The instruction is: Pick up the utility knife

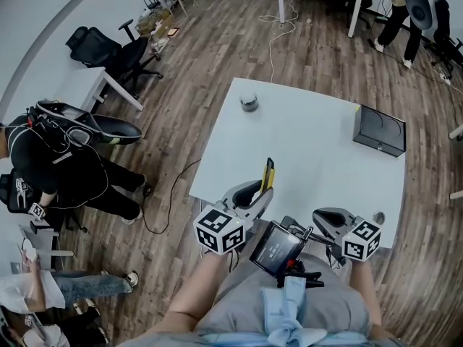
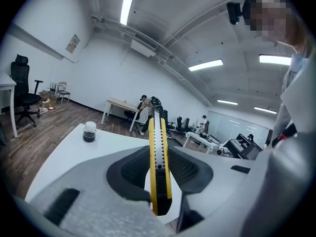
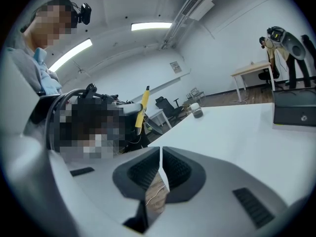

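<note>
— What's on the white table (image 1: 304, 150)?
— A small dark jar (image 1: 249, 103) near the far edge. A black box (image 1: 379, 130) sits at the right, well apart.
— Around it?
— Wood floor (image 1: 210, 56), a black office chair (image 1: 108, 49), possibly a white cable (image 1: 272, 56).

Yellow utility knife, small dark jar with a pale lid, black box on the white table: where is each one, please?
Yellow utility knife (image 2: 159, 157): left gripper view, middle of its body.
Small dark jar (image 1: 249, 102): head view, its top.
Black box (image 1: 379, 129): head view, its large dark face.
</note>
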A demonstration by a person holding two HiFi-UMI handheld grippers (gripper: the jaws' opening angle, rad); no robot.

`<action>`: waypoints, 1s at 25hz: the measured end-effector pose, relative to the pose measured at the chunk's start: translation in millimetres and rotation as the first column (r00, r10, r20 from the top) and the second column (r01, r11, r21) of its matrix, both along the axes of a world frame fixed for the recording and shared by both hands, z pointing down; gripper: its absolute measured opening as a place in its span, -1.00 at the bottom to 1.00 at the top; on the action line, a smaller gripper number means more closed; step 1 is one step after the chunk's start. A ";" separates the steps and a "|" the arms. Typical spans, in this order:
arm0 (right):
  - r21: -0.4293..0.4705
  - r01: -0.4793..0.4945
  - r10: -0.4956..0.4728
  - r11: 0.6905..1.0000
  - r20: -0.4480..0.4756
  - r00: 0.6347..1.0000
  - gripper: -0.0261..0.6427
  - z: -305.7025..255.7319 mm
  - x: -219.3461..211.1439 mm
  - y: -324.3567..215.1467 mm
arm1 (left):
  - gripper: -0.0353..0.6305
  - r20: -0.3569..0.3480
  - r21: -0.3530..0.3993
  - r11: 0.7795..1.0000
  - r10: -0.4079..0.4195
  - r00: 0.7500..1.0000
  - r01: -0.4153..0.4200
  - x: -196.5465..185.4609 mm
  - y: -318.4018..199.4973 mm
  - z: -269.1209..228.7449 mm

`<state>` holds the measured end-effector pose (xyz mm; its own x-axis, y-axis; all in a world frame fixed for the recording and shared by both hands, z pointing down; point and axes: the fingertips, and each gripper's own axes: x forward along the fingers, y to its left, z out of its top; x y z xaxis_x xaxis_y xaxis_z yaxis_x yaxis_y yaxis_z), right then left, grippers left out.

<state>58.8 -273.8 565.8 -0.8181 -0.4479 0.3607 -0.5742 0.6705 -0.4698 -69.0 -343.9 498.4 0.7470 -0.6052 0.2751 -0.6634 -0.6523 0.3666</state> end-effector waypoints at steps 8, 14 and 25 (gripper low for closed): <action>0.036 0.006 -0.007 0.999 0.013 1.000 -0.83 -11.7 -4.5 -3.8 | -0.52 -0.054 0.065 0.998 0.027 0.998 -0.023 5.3 8.2 -9.5; 0.065 0.019 -0.021 0.998 0.024 0.999 -0.83 -16.5 -6.3 -5.0 | -0.52 -0.070 0.082 0.996 0.039 0.997 -0.033 7.7 12.6 -0.6; 0.109 0.057 -0.062 0.992 0.043 0.997 -0.83 -27.9 -9.7 -0.8 | -0.52 -0.095 0.128 0.991 0.057 0.994 -0.045 14.3 14.3 -8.3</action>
